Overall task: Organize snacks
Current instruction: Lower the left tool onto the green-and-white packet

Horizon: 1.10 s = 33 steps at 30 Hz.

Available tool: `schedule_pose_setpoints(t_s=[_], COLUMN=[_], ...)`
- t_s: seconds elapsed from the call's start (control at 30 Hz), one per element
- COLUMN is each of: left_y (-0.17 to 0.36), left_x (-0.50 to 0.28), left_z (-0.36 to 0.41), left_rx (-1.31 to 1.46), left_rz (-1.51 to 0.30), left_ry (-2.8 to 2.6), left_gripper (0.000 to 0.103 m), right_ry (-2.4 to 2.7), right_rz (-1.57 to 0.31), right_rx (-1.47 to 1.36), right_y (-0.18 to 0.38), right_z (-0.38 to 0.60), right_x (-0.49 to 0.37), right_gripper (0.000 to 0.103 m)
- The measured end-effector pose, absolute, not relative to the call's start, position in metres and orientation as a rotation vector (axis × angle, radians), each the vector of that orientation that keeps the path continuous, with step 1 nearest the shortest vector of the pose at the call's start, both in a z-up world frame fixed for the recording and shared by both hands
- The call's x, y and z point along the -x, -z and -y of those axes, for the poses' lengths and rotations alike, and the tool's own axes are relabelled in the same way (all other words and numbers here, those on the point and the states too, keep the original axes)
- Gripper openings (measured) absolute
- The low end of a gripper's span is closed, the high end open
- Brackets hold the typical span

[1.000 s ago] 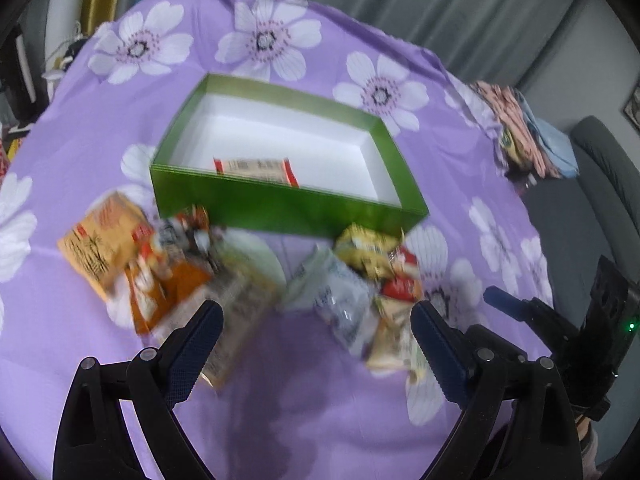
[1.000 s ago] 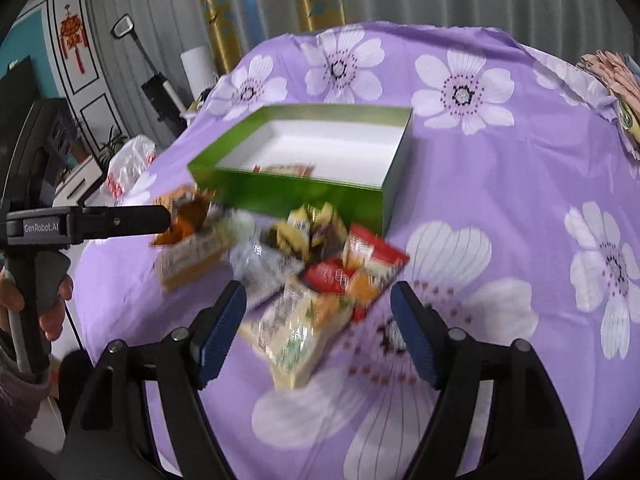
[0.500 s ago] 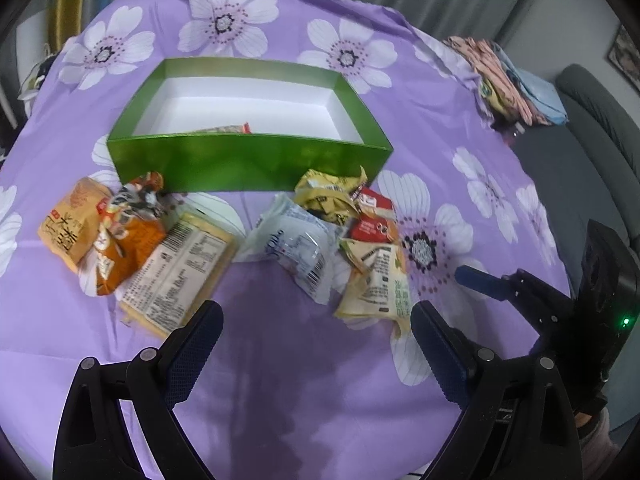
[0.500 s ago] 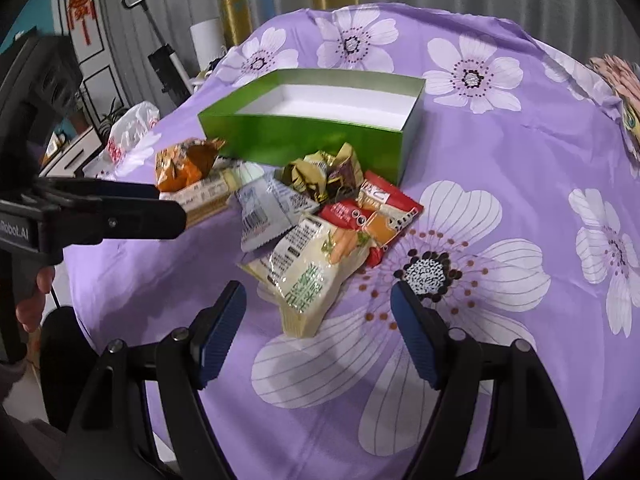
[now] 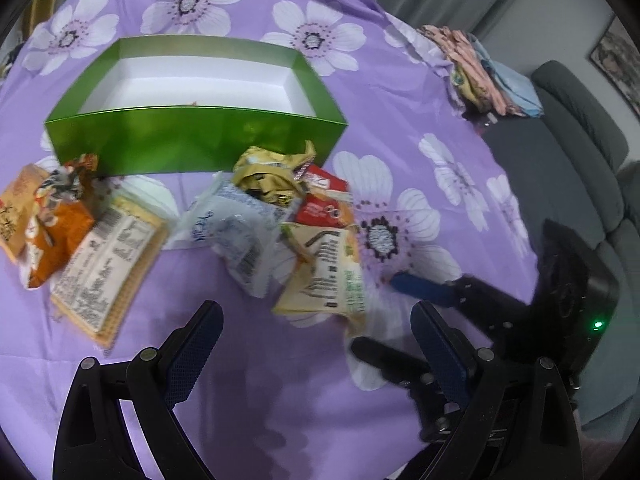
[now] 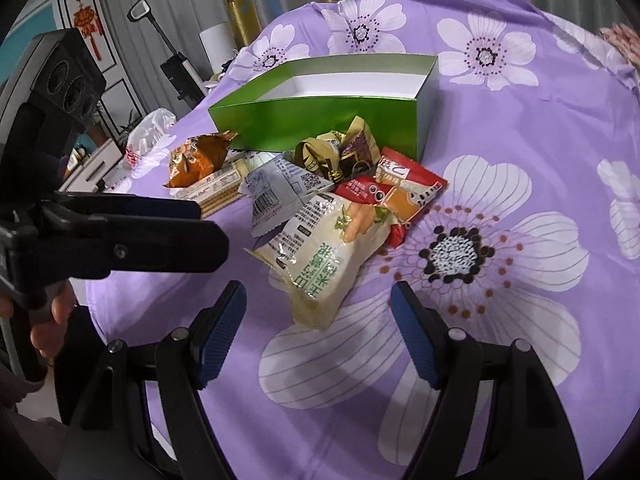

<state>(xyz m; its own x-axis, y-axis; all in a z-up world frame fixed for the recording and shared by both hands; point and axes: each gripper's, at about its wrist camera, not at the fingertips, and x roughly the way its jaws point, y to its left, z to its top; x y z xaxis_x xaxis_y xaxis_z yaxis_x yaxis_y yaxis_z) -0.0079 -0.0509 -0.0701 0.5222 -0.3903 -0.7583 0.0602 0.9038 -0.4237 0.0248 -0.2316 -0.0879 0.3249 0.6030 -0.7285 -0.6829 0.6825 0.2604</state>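
A green box (image 5: 192, 140) (image 6: 320, 120) with a white inside stands on the purple flowered cloth; its near wall hides what is in it. In front lies a snack pile: cream-green packet (image 5: 324, 276) (image 6: 324, 256), grey-white packet (image 5: 232, 236), gold wrapper (image 5: 272, 176), red packet (image 6: 400, 192), orange packet (image 5: 52, 220) and a labelled cracker pack (image 5: 104, 268). My left gripper (image 5: 314, 322) (image 6: 210, 226) hangs open just short of the pile. My right gripper (image 6: 318, 300) (image 5: 376, 314) is open at the cream-green packet's near end, with its pads off it.
Folded clothes (image 5: 480, 72) lie at the table's far right edge, with a grey sofa (image 5: 580, 160) beyond. A white plastic bag (image 6: 148, 136) sits off the table's left side. A hand (image 6: 52, 320) holds the left gripper. Bare cloth stretches right of the pile.
Both grippers have come lower and closer to the snack pile. The right gripper now reaches the cream-green packet's near end. Jaw widths look unchanged.
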Motion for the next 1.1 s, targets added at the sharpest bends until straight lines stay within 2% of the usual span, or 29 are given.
schedule_pose_setpoints(t_s=[0.6,0.73,0.87,0.93,0.97,1.07,1.1], left_y=[0.078,0.084,0.090,0.092,0.094,0.097,0.098], left_x=[-0.014,-0.023,-0.028,-0.029,-0.029,-0.030,-0.030], left_z=[0.086,0.093,0.094,0.092,0.091,0.087,0.086], left_rx=[0.266,0.259,0.267,0.280,0.283,0.303,0.307], left_rz=[-1.007,-1.034,-1.053,-1.059,-1.066,-1.077,-1.079], left_ry=[0.325,0.341,0.341,0.342,0.342,0.340,0.339], left_gripper=[0.094,0.081,0.079,0.067,0.066,0.062,0.058], right_ry=[-0.881,-0.882,-0.890,-0.889,-0.890,-0.890,-0.887], right_rz=[-0.920,-0.924,-0.926,-0.926,-0.923,-0.923,-0.925], right_rx=[0.025,0.024,0.032,0.044,0.047,0.048,0.048], right_y=[0.099,0.103,0.105,0.106,0.106,0.106,0.107], right_z=[0.231,0.226,0.221,0.219,0.219,0.218,0.218], right_x=[-0.032,-0.034,-0.036,-0.036,-0.036,-0.037,-0.038], right_gripper=[0.075,0.072,0.067,0.066,0.065,0.060,0.057])
